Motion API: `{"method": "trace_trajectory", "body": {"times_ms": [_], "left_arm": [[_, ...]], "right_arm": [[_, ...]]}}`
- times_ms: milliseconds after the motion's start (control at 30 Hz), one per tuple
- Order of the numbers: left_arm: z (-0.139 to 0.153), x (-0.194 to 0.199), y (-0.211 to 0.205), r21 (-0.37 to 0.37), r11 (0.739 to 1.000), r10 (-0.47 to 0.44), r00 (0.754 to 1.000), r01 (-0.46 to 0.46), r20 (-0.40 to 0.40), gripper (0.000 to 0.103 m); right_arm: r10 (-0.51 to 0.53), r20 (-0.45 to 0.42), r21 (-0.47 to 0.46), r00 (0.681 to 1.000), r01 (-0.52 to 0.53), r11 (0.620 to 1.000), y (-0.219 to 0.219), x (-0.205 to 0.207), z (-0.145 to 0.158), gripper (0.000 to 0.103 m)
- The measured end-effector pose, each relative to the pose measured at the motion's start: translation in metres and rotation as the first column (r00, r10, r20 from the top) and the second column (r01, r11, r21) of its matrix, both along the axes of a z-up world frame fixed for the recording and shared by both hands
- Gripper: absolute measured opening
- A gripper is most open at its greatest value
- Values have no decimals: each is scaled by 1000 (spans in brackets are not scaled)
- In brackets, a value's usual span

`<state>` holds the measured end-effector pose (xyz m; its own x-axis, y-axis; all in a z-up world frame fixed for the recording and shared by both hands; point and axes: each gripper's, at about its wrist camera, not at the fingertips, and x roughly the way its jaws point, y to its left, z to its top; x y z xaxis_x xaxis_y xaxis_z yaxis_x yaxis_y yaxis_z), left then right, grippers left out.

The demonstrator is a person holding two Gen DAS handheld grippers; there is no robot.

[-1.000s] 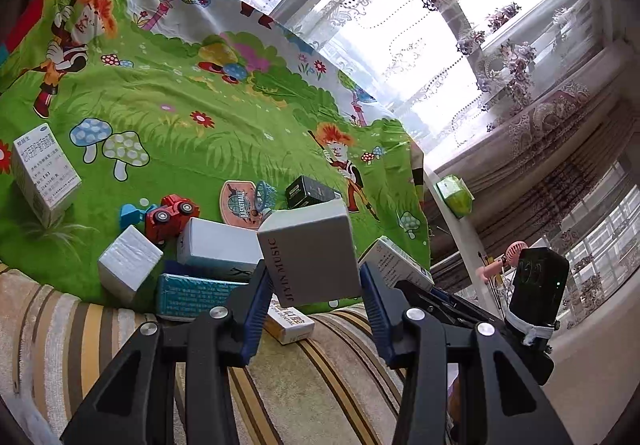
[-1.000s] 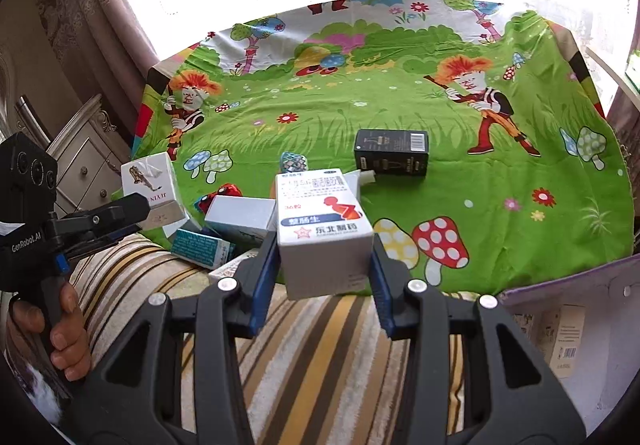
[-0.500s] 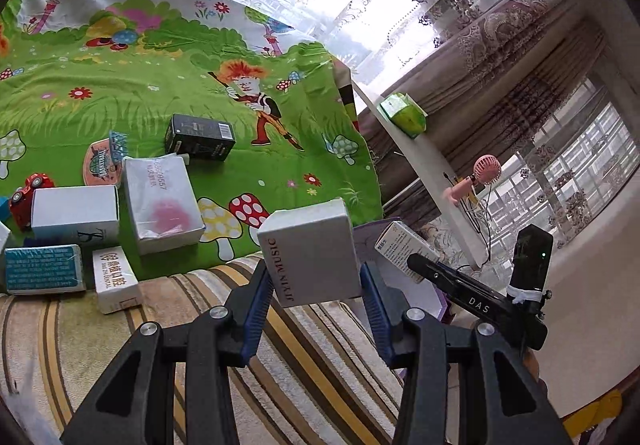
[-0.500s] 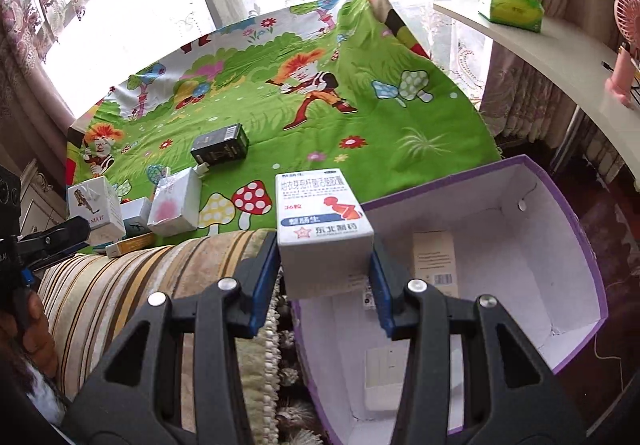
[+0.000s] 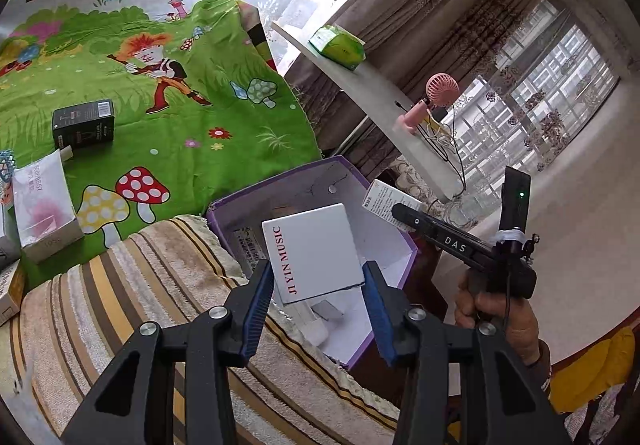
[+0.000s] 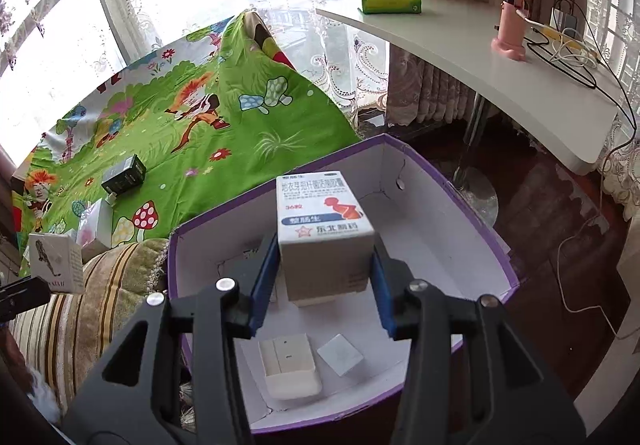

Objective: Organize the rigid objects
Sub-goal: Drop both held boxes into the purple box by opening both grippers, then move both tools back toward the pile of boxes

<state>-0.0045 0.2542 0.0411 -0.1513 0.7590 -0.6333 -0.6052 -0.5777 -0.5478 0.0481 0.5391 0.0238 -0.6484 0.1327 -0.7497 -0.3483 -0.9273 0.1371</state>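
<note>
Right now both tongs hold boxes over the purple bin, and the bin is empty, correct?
Not empty. The right wrist view shows the purple bin already holding a white tray-like box and a small grey box on its floor. Both tongs do hold boxes over it.

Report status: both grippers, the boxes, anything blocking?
Left hand-held gripper carries white music box; right hand-held gripper carries medicine box. Both over the purple bin, jaws just easing. Nothing blocking.

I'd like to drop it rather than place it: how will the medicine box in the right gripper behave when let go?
The medicine box is stiff-looking cardboard, so probably light and unbreakable. It hangs tall over the purple bin, so it may tip onto its side.
</note>
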Motion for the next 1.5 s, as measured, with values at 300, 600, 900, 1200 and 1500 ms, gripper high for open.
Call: {"method": "trace_trajectory", "body": {"times_ms": [300,600,900,1200,1500], "left_arm": [[-1,-1,-3,-7,1000,16,1000,-15,9,55],[3,-8,-20,1,997,72,997,-72,-7,55],[1,-22,-62,22,982,185,983,-186,9,55],[-1,-35,-126,9,941,339,941,-339,4,55],[-5,-49,-189,-14,879,476,879,-476,0,56]], "right_arm": [[-15,-17,-27,1000,15,1000,6,3,2,66],[15,-19,-26,1000,-15,1000,-3,-1,5,66],[72,-8,-16,997,-72,997,-24,-10,5,66],[132,7,-27,991,-132,991,-49,-24,3,73],[186,30,-26,982,-185,982,-75,-41,-2,78]]}}
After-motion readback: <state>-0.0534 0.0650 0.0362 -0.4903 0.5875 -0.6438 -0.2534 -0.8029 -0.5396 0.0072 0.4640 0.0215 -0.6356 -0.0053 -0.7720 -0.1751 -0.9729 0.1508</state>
